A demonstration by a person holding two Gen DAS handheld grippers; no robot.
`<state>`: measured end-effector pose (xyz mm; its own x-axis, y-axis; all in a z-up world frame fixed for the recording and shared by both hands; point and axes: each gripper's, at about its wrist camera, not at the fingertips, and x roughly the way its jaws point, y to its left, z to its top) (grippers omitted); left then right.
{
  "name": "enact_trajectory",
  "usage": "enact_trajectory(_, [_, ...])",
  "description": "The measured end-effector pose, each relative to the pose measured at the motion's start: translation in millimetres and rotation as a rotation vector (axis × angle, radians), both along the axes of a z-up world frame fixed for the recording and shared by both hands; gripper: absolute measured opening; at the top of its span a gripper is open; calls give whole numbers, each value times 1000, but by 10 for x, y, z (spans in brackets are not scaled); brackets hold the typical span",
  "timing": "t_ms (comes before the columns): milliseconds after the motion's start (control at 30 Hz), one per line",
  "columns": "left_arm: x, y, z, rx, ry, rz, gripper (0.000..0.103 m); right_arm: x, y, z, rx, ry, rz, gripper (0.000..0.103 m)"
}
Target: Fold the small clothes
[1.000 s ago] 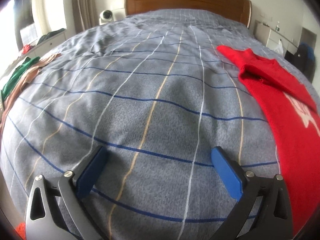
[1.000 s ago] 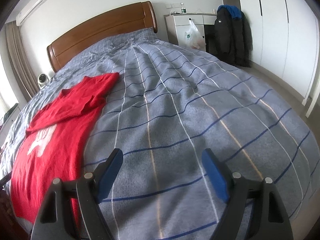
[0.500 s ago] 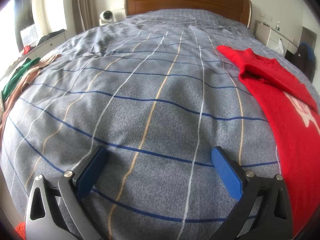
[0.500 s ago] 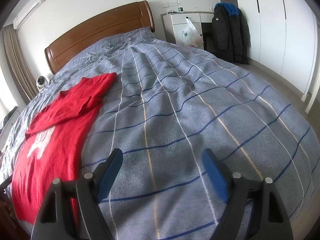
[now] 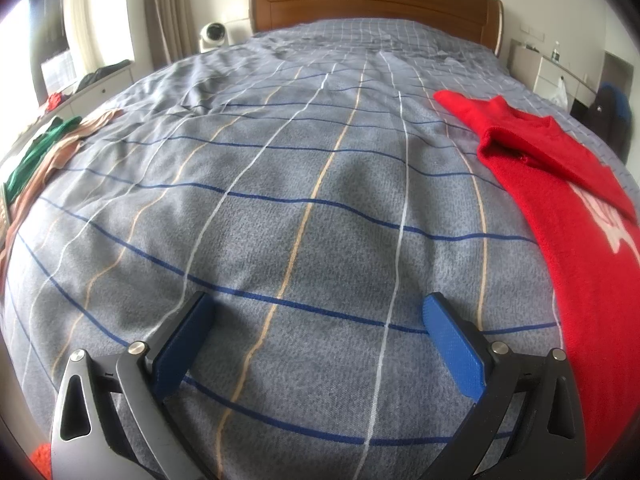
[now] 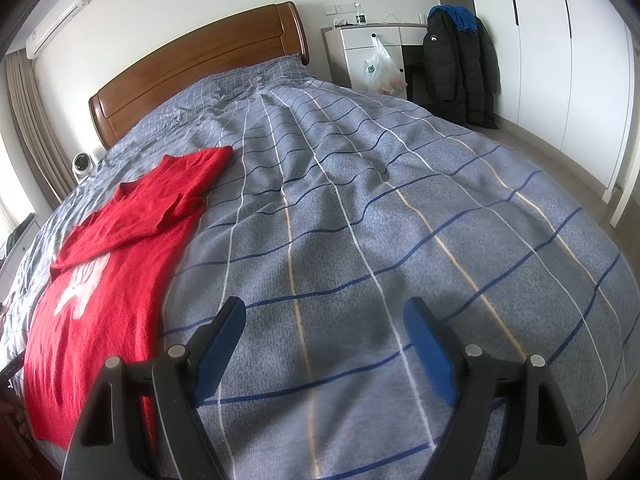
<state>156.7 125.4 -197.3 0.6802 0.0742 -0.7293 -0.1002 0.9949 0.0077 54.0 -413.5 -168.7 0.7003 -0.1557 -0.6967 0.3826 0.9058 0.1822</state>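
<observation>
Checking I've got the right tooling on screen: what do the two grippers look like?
The left gripper and the right gripper match: two flat blue finger pads each, mounted on dark grey angular arms with triangular cut-outs and silver pivot bolts. No cables, markings, hands or sleeves show.

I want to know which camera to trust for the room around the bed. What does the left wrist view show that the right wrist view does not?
Only the left wrist view shows the green and tan clothes at the bed's left edge and the left gripper, open.

Only the right wrist view shows the white wardrobe, the air conditioner and the right gripper, open.

Both show the red sweater, the striped bedspread, the wooden headboard and the dark coat.
</observation>
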Motion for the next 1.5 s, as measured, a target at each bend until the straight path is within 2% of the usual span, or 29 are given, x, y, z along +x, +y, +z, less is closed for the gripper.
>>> enact_trajectory(1500, [-36, 4, 0, 5, -8, 0, 103, -3, -4, -3, 0, -1, -1, 81])
